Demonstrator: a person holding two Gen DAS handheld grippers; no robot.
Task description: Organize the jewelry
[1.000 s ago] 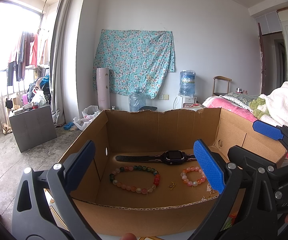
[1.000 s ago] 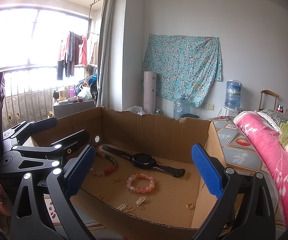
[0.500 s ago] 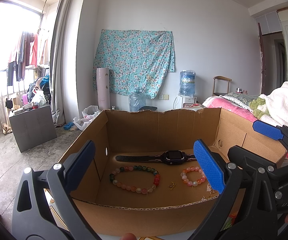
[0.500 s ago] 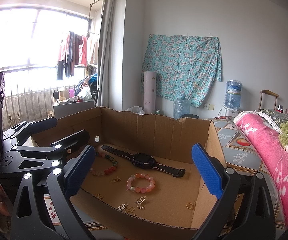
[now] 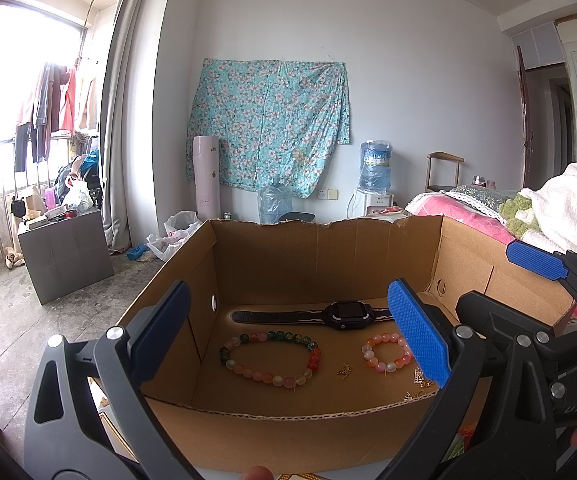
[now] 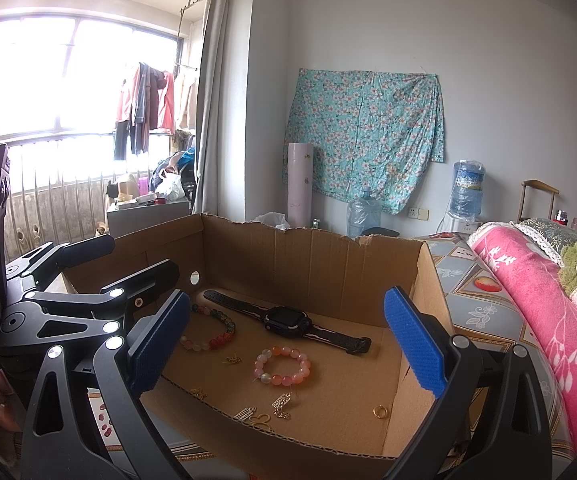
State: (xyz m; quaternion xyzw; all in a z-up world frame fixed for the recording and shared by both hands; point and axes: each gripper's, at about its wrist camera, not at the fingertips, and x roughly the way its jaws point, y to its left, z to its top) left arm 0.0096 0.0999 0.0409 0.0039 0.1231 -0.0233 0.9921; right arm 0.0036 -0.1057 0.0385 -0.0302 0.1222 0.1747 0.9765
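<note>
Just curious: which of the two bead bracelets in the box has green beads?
The larger bracelet, left of the small pink-and-orange one. Only it has dark green beads.

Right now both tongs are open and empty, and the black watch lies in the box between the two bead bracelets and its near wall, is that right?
Not quite. The watch lies behind the two bracelets, and, between them and the far wall of the box, as the left wrist view shows. The left tongs and right tongs are indeed open and empty.
</note>
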